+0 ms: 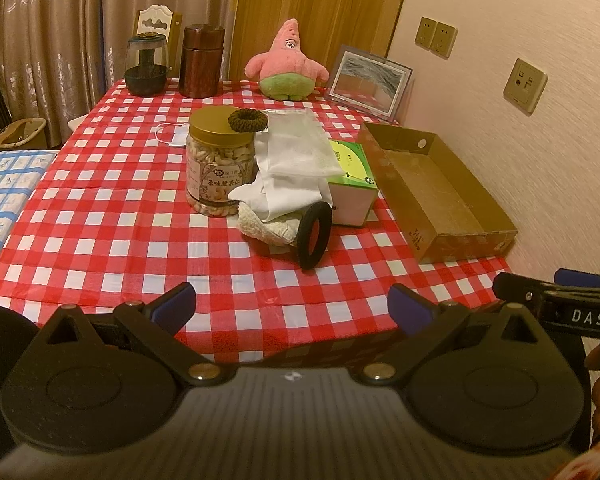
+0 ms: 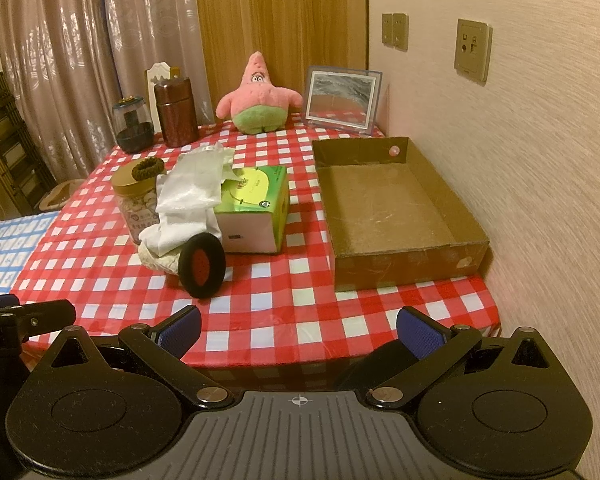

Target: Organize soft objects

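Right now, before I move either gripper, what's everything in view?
Patrick plush: 1, pink-green, table's far edge.
Cardboard box: 1, brown, by the wall.
Tissue box: 1, green, centre.
White cloths: draped pile, over the tissue box.
Cashew jar: 1, gold lid, left of the cloths.
Hair scrunchie: 1, brown, on the jar lid.
Black ring: 1, leaning on the pile.
Face mask: 1, behind the jar.
Wooden canister: 1, far left.
Picture frame: 1, far right.
Left gripper: open.
Right gripper: open.
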Tool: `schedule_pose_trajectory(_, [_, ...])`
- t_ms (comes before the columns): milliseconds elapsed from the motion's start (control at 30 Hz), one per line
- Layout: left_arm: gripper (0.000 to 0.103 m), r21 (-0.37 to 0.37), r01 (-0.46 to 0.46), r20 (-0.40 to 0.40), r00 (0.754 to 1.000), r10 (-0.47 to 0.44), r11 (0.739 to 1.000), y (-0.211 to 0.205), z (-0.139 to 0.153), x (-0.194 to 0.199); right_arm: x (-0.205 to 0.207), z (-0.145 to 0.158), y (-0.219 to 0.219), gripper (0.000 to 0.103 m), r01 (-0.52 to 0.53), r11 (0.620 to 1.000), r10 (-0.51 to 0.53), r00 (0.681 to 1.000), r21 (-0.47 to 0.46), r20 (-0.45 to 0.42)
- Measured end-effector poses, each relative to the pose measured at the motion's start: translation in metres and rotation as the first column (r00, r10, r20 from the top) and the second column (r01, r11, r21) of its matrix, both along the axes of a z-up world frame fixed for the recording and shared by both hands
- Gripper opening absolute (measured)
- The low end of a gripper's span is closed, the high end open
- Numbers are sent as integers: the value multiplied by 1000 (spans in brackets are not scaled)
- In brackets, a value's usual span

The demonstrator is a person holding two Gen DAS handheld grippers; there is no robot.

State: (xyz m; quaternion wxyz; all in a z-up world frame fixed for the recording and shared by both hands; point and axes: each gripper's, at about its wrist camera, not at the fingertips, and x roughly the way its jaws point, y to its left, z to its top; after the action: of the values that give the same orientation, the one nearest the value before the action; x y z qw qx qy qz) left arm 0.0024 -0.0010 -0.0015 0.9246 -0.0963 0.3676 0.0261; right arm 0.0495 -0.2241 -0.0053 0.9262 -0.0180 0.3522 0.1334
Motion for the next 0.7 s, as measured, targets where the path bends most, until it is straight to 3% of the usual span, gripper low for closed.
schedule_pose_trajectory(700, [101,-4,9,-1,1000,-9,1000,11,-9,15,15,-10,22,103,-71,997,71,997,21,24])
